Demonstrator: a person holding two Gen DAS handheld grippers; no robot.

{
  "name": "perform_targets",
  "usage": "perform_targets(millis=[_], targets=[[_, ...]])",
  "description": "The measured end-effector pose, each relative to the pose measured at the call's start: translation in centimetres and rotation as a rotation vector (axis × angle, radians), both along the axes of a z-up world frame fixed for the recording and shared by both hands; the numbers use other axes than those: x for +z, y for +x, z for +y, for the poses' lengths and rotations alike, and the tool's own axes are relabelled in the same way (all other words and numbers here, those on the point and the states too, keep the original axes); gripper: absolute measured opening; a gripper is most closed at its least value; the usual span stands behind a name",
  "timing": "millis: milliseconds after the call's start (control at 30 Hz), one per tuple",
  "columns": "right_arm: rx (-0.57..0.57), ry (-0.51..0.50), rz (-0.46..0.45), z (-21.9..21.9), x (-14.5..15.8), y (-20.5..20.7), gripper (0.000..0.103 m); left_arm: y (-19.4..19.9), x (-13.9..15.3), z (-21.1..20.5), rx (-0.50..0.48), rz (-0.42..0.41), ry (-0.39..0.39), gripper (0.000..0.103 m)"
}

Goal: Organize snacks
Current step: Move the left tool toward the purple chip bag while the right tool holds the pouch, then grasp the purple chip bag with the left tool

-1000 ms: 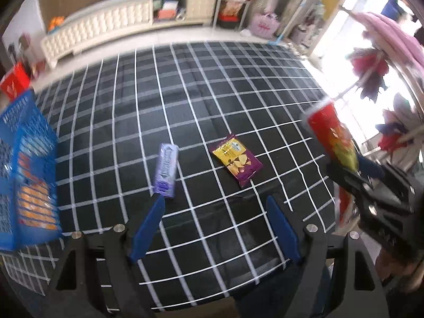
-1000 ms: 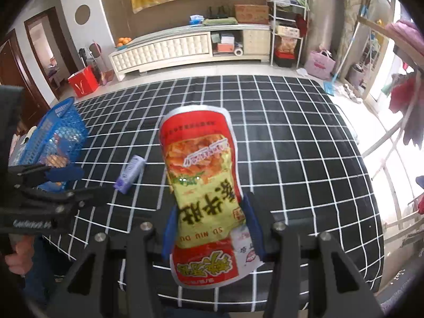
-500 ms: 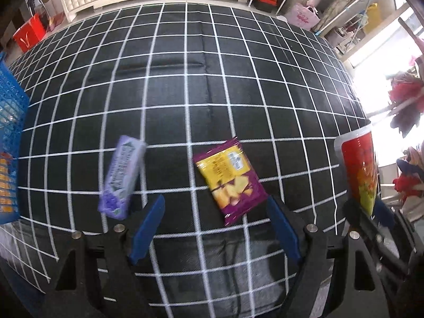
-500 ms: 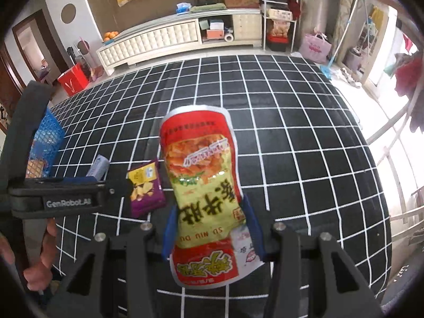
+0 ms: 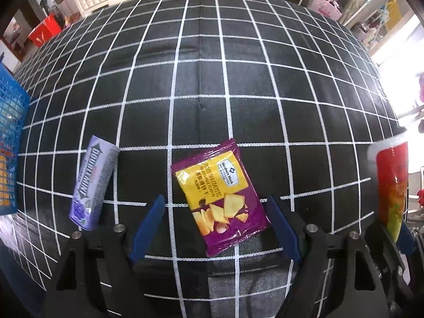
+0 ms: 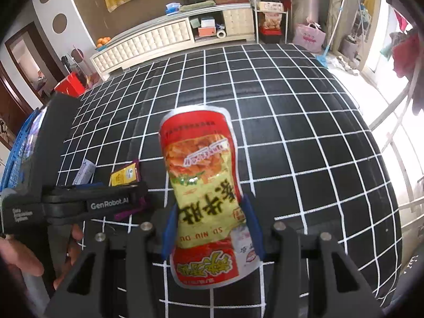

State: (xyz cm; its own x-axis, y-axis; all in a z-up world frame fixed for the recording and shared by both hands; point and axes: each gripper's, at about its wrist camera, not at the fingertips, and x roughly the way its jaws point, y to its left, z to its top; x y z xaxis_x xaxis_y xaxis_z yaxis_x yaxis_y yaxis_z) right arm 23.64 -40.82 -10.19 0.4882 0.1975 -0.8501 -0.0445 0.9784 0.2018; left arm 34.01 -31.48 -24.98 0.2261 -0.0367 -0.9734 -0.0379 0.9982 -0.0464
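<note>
Right tool (image 6: pixel 212 225) clamps red pouch (image 6: pixel 204 185) (upside down).

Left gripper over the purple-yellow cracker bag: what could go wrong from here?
1. The left gripper is open around the flat cracker bag, which lies skewed between the fingers; closing may only pinch a corner or bunch the tablecloth.
2. The right gripper pinches the red snack pouch near its lower end; the long free end could swing or slip.
3. The gum pack lies close beside the left finger and could get nudged.
</note>
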Motion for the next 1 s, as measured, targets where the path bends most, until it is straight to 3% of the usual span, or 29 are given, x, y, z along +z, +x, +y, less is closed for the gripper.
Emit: perform_targets(millis=[167,333,500,600,800,1000], targets=[[-0.003,0.009,0.008,-0.2,-0.5,0.1,0.052,-0.4,-1.3,-0.4,-0.014,-0.032,0.055,0.086],[-0.009,0.025,0.021,-0.2,-1.1,-0.1,0.052,-0.9,-2.1,-0.5,-0.013,-0.03,0.049,0.086],[-0.018,0.036,0.024,-0.2,-1.2,-0.2,0.052,-1.8,-1.5,0.3,-0.015,-0.032,0.042,0.059],[-0.021,0.037,0.03,0.0,-1.2,-0.1,0.052,-2.7,-1.1,0.6,-0.052,-0.043,0.038,0.051],[-0.02,0.023,0.032,0.7,-0.6,0.1,0.052,-3.9,-0.4,2.7,-0.091,-0.039,-0.051,0.047],[-0.01,0.002,0.027,1.6,0.5,0.1,0.052,-4.0,1.4,4.8,-0.123,-0.081,-0.088,0.047]])
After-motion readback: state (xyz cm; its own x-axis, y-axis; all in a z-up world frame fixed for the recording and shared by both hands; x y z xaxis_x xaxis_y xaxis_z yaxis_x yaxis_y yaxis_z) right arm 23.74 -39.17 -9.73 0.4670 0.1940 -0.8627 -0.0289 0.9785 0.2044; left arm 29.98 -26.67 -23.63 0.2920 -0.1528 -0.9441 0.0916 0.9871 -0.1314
